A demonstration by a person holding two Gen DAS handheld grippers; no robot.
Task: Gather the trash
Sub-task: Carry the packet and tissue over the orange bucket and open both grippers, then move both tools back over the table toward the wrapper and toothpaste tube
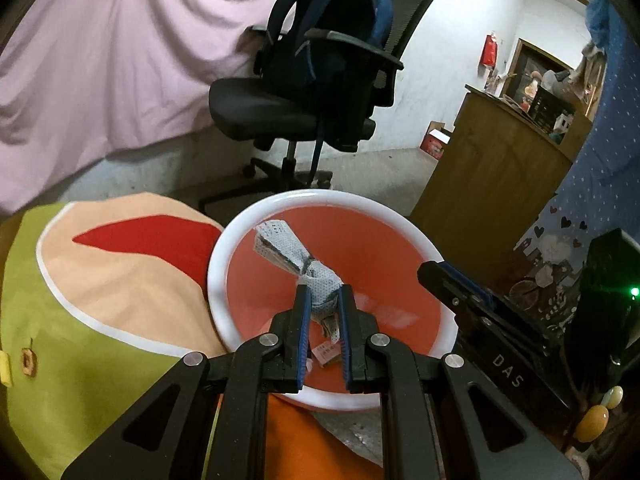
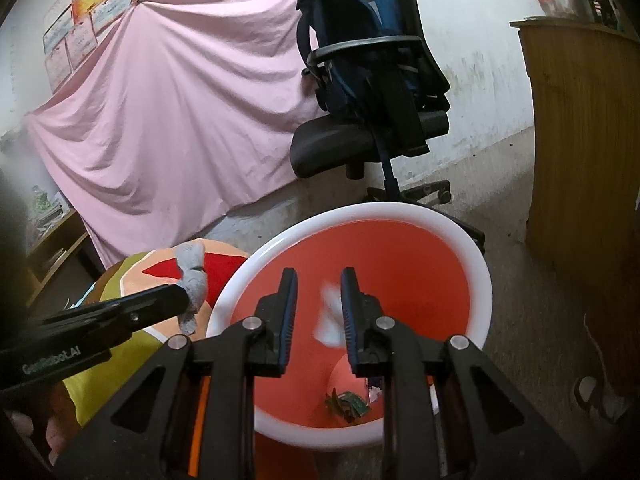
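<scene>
**Wrapper going over the bin**

Trash in hand: a crumpled grey-white wrapper (image 1: 308,276) is sitting pinched between the fingers of the left gripper (image 1: 324,296), which are closing narrowly on its lower end while the twisted top is sticking up. In the left view it is hanging above the orange bin (image 1: 400,264); in the right view it (image 2: 192,280) is appearing just left of the white rim (image 2: 476,256), so how far over the opening it is cannot be settled. The right gripper (image 2: 318,280) is hovering over the bin's mouth, fingers partly apart and holding nothing. Scraps (image 2: 348,402) are already lying at the bottom.

Judging from this, the left gripper should be carrying the wrapper well inside the rim before releasing. A green cushion (image 1: 80,340) is crowding the left side, the right gripper is taking up the right, and an office chair (image 1: 304,112) is standing well beyond.
</scene>
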